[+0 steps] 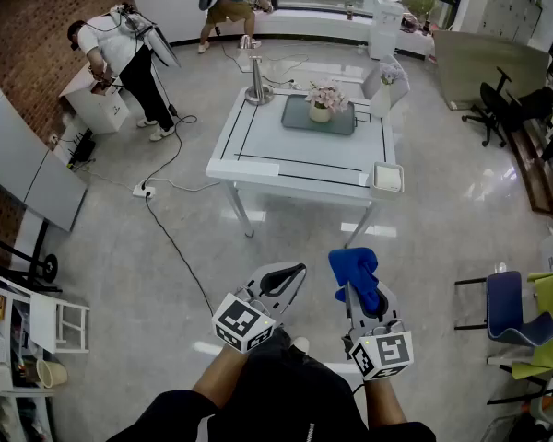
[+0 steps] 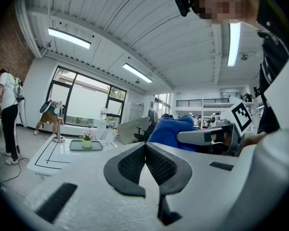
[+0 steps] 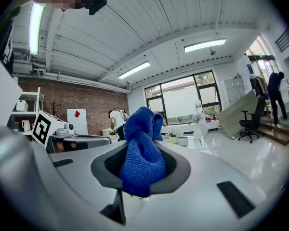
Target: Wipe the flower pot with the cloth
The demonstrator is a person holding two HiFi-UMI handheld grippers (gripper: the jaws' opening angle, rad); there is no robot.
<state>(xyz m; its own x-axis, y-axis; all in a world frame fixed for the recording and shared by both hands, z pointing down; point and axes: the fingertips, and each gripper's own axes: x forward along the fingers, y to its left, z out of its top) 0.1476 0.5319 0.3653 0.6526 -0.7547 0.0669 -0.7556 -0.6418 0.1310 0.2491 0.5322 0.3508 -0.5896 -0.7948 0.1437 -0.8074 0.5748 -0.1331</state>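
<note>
The right gripper (image 1: 358, 295) has its jaws clamped on the blue cloth (image 3: 140, 159), which bunches up past the tips and hangs a little below them. The left gripper (image 2: 145, 149) has its jaws pressed together with nothing between them. In the head view the two are held side by side over the floor, the left at 9 o'clock of the right.

From the grippers, the white table (image 1: 258, 159) stands well apart at 12 o'clock. On its far half lies a grey-green tray (image 1: 295, 118), and in it stands the flower pot (image 1: 320, 113), small and pale, upright, holding pink blossoms. At the table's near right corner sits a square white dish (image 1: 388, 177); what it holds cannot be made out. A metal stand (image 1: 255, 86) rises at 9 o'clock of the tray.

Only the head view shows the dish and the cable (image 1: 170, 233) trailing across the floor. The left gripper view shows the pot (image 2: 87, 143) at 9 o'clock of its jaws and the cloth-bearing gripper at 3 o'clock. The right gripper view shows the pot (image 3: 173, 139) just past the cloth at 2 o'clock, and the other gripper's marker cube (image 3: 42, 127) at 9 o'clock.
</note>
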